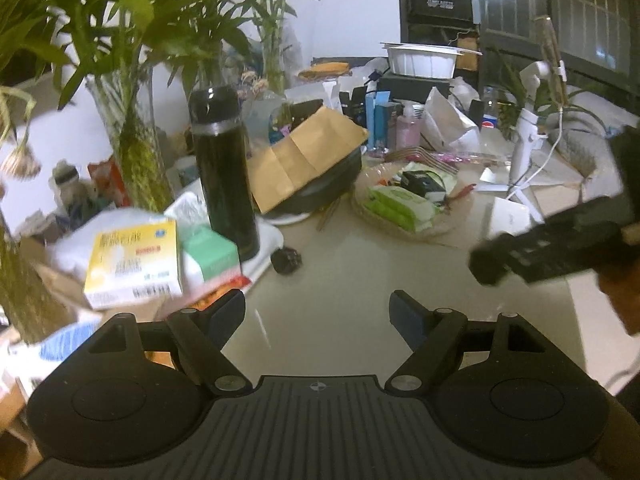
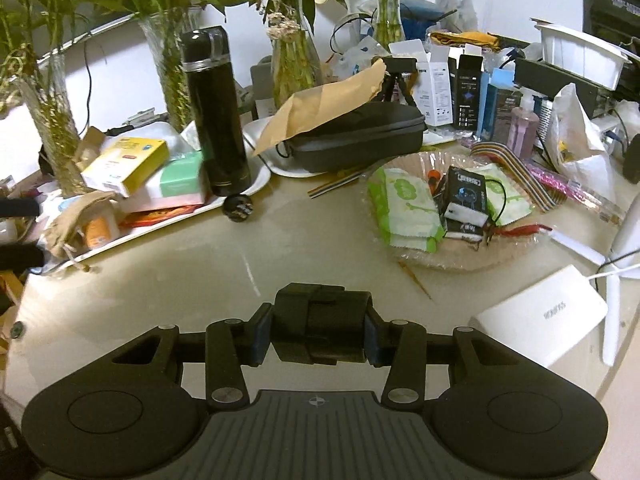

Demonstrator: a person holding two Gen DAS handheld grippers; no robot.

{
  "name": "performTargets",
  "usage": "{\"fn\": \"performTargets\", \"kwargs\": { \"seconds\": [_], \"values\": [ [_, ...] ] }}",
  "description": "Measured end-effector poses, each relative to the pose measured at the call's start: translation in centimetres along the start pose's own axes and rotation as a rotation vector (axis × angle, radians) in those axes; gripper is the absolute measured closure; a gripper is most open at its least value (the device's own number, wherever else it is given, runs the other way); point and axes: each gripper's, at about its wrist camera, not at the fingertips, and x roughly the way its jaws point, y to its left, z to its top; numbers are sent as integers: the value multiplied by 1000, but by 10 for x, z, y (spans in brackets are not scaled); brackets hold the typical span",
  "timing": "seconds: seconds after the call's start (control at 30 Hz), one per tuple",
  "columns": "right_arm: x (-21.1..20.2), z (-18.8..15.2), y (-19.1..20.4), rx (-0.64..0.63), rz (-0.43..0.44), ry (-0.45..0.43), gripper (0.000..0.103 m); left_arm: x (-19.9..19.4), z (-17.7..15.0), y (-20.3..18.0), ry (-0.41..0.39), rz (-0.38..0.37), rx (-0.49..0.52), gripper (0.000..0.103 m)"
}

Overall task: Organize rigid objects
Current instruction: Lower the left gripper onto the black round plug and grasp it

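Right gripper [image 2: 318, 330] clamped on a black blocky part [image 2: 320, 322], blue pads pressing both its sides, held just above the table [image 2: 160, 300]. Left gripper [image 1: 318, 314] spread wide, nothing between the fingers, hovering over bare tabletop. From the left view, the same black part seen at the right edge, with a bit of the hand behind it.

Counting now: one black flask [image 2: 214, 112] standing upright on a white tray [image 2: 160, 226]; one yellow box [image 2: 126, 164] lying on that tray beside one mint-green box [image 2: 180, 178]; one small black ball-like piece [image 2: 239, 207] on the table just beside the tray's edge. One dark zip case [image 2: 352, 136] with one brown envelope [image 2: 324, 104] leaning on it. One clear dish [image 2: 500, 256] holding green wipe packets, at least two, and one black-and-white box [image 2: 466, 196]. One white flat box [image 2: 540, 320] near the right edge.

Beige glossy tabletop, crowded toward the back. Several glass vases with green stems along a white wall; dark shelving at far right.
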Motion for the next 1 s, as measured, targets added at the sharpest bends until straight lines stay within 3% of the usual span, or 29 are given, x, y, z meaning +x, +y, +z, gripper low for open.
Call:
{"fn": "performTargets", "kwargs": {
  "seconds": [0.6, 1.0],
  "values": [
    [-21, -7, 6, 63, 37, 5, 55, 84, 4, 1, -47, 26, 97, 24],
    [-22, -4, 0, 65, 20, 5, 55, 156, -3, 5, -10, 72, 148, 24]
  ]
}}
